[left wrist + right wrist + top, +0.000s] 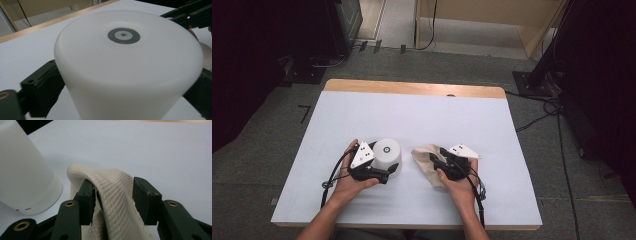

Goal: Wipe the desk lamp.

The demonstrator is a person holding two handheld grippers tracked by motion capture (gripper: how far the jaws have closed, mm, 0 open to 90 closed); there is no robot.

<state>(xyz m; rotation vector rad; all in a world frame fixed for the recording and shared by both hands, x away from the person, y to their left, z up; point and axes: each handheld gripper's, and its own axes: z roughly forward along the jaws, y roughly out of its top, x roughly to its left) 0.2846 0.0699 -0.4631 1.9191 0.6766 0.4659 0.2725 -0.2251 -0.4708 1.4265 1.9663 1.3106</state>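
Here, cloth [112, 195] between right gripper's [113, 192] jaws.

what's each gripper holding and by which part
Left gripper clasps the white cup around its side wall; right gripper has a fold of the beige cloth.

You find no readable text, brand, number or label anywhere. The only sign is a round grey ring mark with a dark centre on the flat top of the white container [130, 67], also visible from the high view. The grey plates on the grippers you hold carry small dark dots, not characters.
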